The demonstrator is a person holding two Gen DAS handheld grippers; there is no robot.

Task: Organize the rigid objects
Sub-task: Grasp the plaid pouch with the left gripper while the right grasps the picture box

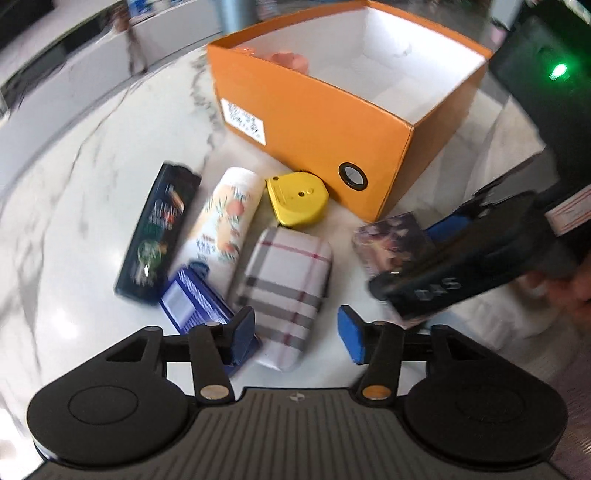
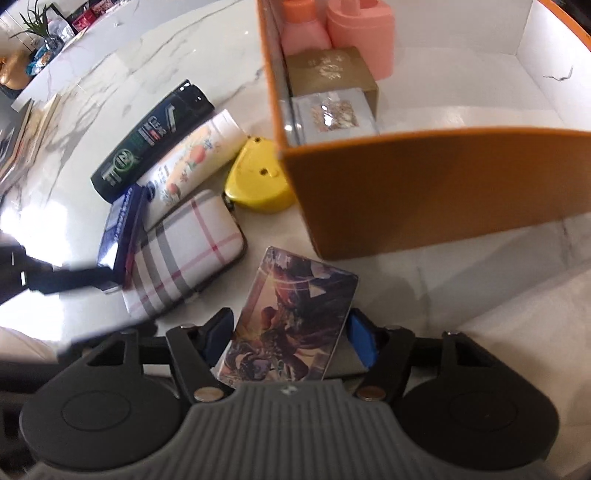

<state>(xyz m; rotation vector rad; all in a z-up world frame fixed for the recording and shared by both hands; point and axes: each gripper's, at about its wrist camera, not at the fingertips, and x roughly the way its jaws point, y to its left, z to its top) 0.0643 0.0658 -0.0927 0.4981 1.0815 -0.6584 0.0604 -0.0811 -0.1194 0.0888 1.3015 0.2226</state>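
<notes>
Shampoo bottle (image 2: 151,144), dark, lies leftmost on the marble desk (image 2: 92,96), then a flowered tube (image 2: 195,155) alongside it, touching; a small blue box (image 2: 120,232) at their near ends; a plaid case (image 2: 184,254); a yellow tape measure (image 2: 258,184) against the orange box (image 2: 443,192). Loose items sit bunched beside the box, likely staged for packing. Left tongs (image 1: 297,332) stand apart, empty, straddling the near end of the plaid case, probably its next pick. Right tongs (image 2: 291,339) are clamped on a picture-printed card box (image 2: 295,325), held at the orange box's near corner, seemingly bound inside. Inside, along the left wall: two pink bottles (image 2: 336,33), a gold box (image 2: 328,70), a pale box (image 2: 332,114), packed tight to save room. Pink bottle tops are cut off; motion blur makes the labels hard to read.
</notes>
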